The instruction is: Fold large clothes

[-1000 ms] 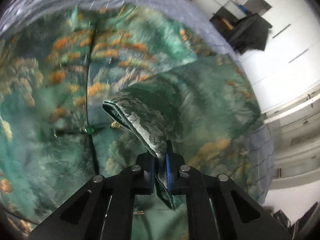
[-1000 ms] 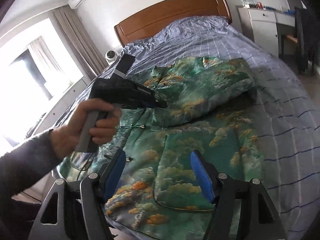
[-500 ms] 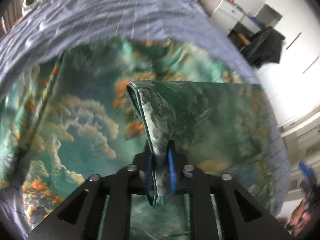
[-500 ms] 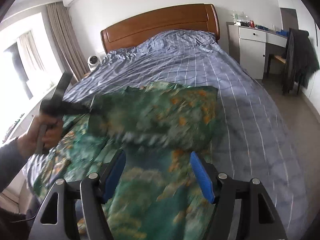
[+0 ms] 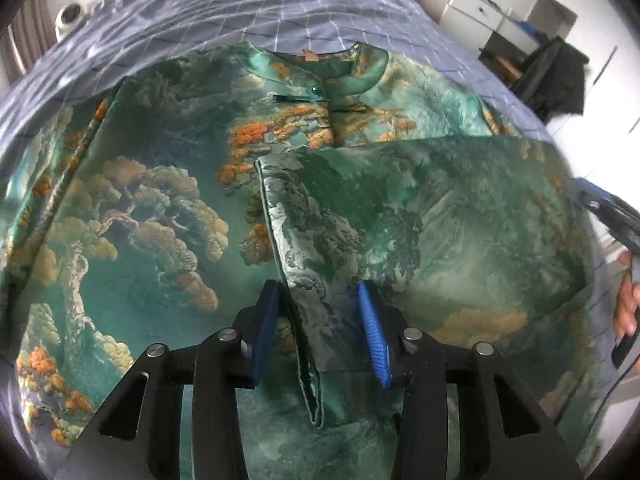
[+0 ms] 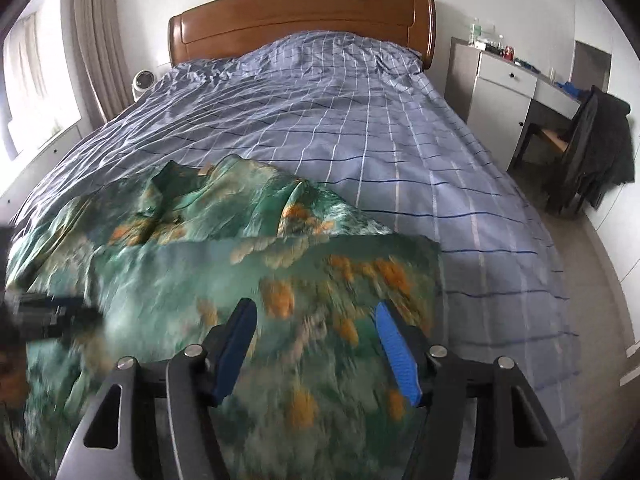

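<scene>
Left wrist view, from the left: small white fan at the bed's far corner, beside the blue checked duvet. Green brocade garment lay spread face-up on the duvet, pine-and-cloud pattern with orange patches, collar toward the headboard. Right half of the garment was folded across the middle; its bound edge ran down the centre toward the camera.

Left gripper: jaws stood well apart, blue pads on either side of the folded edge. The edge passed between them and lay loose; neither pad pressed on it.

Further right, a white drawer unit and a dark coat on a chair. At the far right rim, the right hand on its tool's handle.

Right wrist view, from the left: curtain, wooden headboard, duvet filling the bed. Garment sat at the near left of the bed, its near part smeared by motion blur. The left tool showed as a dark blur at the left rim.

Right gripper: jaws wide open above the folded panel, nothing between them. Whether the pads touched the cloth could not be told. White desk and coat at right.
</scene>
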A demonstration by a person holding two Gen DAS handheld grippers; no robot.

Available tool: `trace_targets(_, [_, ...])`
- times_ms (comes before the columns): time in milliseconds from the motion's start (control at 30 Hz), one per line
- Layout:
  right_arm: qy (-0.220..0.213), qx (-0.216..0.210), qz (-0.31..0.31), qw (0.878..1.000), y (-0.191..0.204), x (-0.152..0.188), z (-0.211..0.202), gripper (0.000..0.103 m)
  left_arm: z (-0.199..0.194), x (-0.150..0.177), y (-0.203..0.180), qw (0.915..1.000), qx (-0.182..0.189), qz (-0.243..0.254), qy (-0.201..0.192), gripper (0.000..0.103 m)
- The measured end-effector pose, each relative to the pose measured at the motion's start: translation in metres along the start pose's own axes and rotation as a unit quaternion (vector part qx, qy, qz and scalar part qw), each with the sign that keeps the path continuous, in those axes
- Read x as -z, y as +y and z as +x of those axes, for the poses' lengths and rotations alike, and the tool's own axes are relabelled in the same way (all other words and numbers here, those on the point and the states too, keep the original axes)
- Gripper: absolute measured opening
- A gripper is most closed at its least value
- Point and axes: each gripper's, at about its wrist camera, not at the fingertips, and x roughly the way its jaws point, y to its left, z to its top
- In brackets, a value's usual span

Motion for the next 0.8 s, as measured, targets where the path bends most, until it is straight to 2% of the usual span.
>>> trace_targets(33, [0.014,-0.003,0.002,1.000,0.000,0.000,0.011,0.063,0.001,0.001,-0.002,1.0000,-0.005,0.003,-0.003,0.041])
trace_targets(133, [0.105,-0.013,0.004,0.994,0.002,0.012,0.061,0.064,0.004,0.002,-0.002,1.0000,-0.006,0.002,-0.007,0.042])
trace_targets(167, [0.114,-0.015,0.005,0.993,0.001,0.015,0.068,0.064,0.004,0.001,-0.002,0.9999,-0.006,0.002,-0.008,0.042])
trace_targets(267, [0.101,-0.017,0.022,0.995,-0.001,0.015,0.064,0.064,0.005,0.001,-0.002,0.9999,-0.007,0.006,-0.009,0.042])
trace_targets(367, [0.086,-0.005,0.009,0.996,0.005,0.016,0.043,0.064,0.002,0.004,-0.003,0.9998,-0.010,0.012,-0.013,0.042])
trace_targets(567, [0.063,-0.033,-0.016,0.997,0.023,0.035,-0.014,0.064,0.001,0.006,-0.005,0.9996,-0.016,0.013,-0.021,0.042])
trace_targets(633, [0.078,-0.034,-0.024,0.996,0.028,0.045,-0.012,0.064,0.001,0.007,-0.007,0.9994,-0.021,0.014,-0.023,0.042])
trace_targets(700, [0.104,-0.020,-0.034,0.994,0.034,0.056,0.009,0.064,-0.001,0.008,-0.009,0.9993,-0.023,0.017,-0.023,0.043])
trace_targets(800, [0.110,-0.015,-0.024,0.994,0.032,0.065,0.026,0.065,-0.006,0.010,-0.010,0.9991,-0.028,0.023,-0.022,0.049])
